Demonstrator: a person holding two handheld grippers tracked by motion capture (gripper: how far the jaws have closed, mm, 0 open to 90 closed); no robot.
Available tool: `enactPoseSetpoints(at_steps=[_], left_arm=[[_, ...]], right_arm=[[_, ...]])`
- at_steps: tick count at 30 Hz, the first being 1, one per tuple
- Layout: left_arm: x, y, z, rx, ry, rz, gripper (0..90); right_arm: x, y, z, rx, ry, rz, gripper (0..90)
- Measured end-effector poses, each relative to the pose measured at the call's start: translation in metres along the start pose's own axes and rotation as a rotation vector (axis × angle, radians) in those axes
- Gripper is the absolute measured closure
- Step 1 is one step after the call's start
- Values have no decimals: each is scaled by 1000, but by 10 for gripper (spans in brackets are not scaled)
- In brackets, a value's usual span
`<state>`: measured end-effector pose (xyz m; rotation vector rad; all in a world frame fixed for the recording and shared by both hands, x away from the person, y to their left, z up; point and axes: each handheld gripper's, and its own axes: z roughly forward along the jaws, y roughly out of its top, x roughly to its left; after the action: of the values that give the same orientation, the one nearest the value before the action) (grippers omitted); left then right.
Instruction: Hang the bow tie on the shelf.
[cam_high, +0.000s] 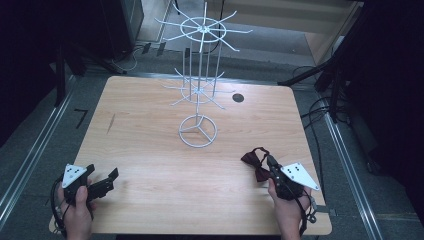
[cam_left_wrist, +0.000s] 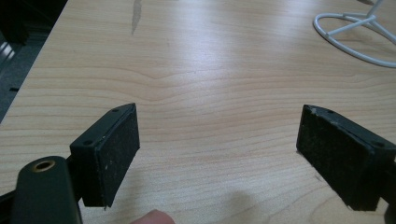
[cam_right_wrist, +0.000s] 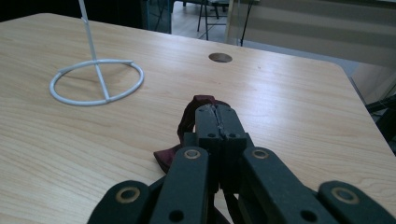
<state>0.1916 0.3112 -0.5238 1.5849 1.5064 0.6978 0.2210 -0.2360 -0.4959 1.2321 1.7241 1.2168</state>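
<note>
We see the right gripper (cam_high: 272, 162) clamped tight on the dark red bow tie (cam_high: 254, 161), at four o'clock from the white wire rack (cam_high: 198, 131); the left gripper (cam_high: 114, 175) gapes wide, holding nothing, at seven o'clock

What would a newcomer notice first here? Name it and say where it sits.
The tall white wire display rack stands on the far middle of the wooden table. Near the right front edge, the right gripper is shut on a dark red bow tie. At front left, the left gripper is open.
</note>
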Motion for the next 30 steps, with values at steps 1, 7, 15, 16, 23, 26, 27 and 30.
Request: enactPoseSetpoints(at_steps=[1,7,15,16,23,26,27,30], left_arm=[[0,0,0,0,0,0,139],[0,0,0,3,-1,4,140],[-1,0,0,3,-1,6,140],[-1,0,0,3,-1,6,140],[-1,0,1,4,1,8,141],[-1,0,1,5,1,10,141],[-1,0,1,5,0,9,140],[-1,0,1,4,-2,8,140]], right_arm=[[1,1,0,-4,3,-1,900],[4,4,0,-18,17,5,900],[9,12,-1,-41,34,10,900],[9,13,-1,-45,36,9,900],[15,18,0,-51,48,0,900],[16,22,0,-56,52,-1,900],[16,23,1,-61,53,-4,900],[19,26,1,-64,58,-9,900]])
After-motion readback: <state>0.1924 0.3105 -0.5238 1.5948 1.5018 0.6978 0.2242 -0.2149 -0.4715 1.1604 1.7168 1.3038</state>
